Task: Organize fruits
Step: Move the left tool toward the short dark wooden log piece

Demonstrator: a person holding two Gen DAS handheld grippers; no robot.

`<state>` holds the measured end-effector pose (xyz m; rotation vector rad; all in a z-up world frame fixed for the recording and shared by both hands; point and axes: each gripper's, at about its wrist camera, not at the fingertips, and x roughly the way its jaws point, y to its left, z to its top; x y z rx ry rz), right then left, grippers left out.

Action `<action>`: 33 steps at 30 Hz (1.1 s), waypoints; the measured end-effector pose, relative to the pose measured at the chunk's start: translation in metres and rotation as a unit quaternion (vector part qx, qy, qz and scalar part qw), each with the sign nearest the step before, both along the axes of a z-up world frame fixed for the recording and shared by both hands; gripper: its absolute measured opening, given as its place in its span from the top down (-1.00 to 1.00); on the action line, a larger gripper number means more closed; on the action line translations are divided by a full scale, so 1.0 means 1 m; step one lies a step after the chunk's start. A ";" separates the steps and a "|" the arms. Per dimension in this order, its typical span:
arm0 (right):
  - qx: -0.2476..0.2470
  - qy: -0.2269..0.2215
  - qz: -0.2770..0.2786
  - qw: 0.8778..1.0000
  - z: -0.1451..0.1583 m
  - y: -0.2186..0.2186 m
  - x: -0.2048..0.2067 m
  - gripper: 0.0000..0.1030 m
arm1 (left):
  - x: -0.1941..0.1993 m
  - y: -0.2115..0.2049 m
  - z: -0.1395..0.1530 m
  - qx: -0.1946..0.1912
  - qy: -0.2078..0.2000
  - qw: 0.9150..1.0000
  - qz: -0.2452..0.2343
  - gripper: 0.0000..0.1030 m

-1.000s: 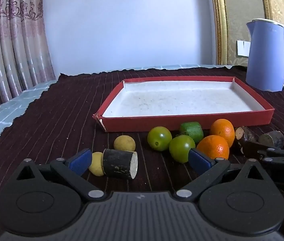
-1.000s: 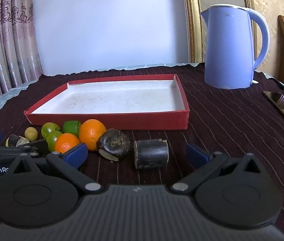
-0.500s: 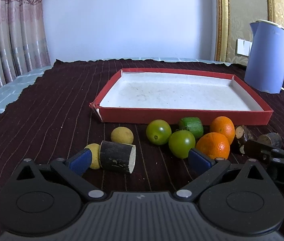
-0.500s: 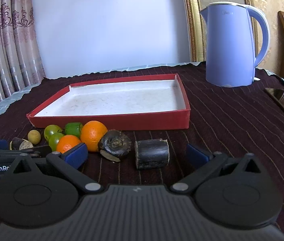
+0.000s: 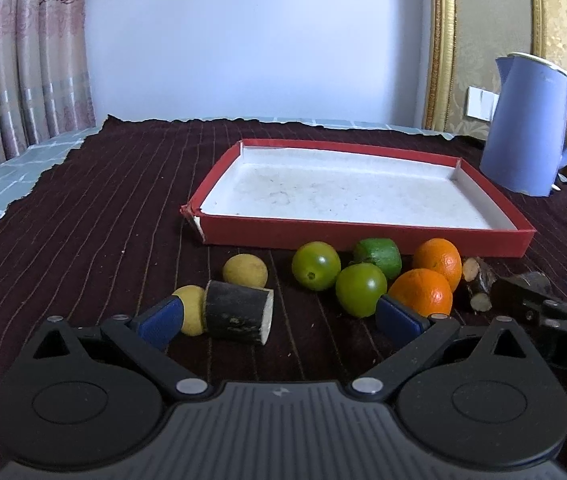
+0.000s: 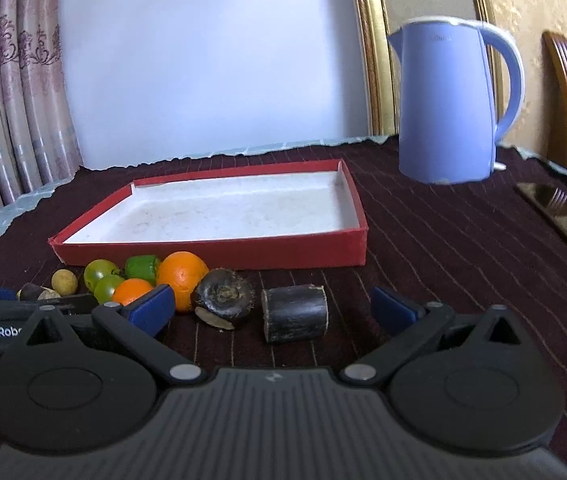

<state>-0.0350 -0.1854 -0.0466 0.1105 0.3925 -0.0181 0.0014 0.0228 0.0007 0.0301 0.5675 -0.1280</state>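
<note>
Fruits (image 5: 359, 294) lie loose in a row on the dark-clothed desk (image 5: 83, 220), just before the empty red tray (image 5: 363, 236) at 12 o'clock; both the left claw (image 5: 279, 318) and right claw (image 6: 273, 306) gape wide, holding nothing, a blue kettle (image 6: 447, 108) at 2 o'clock.

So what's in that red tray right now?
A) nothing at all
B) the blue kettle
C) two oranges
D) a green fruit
A: the red tray shows only its bare white floor, while the oranges and green fruits lie on the cloth in front of it and the blue kettle stands behind it to one side.
</note>
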 end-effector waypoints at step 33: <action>-0.026 0.039 0.042 0.998 -0.002 -0.007 0.007 -1.00 | 0.007 0.059 0.007 0.053 0.016 0.998 0.010 -1.00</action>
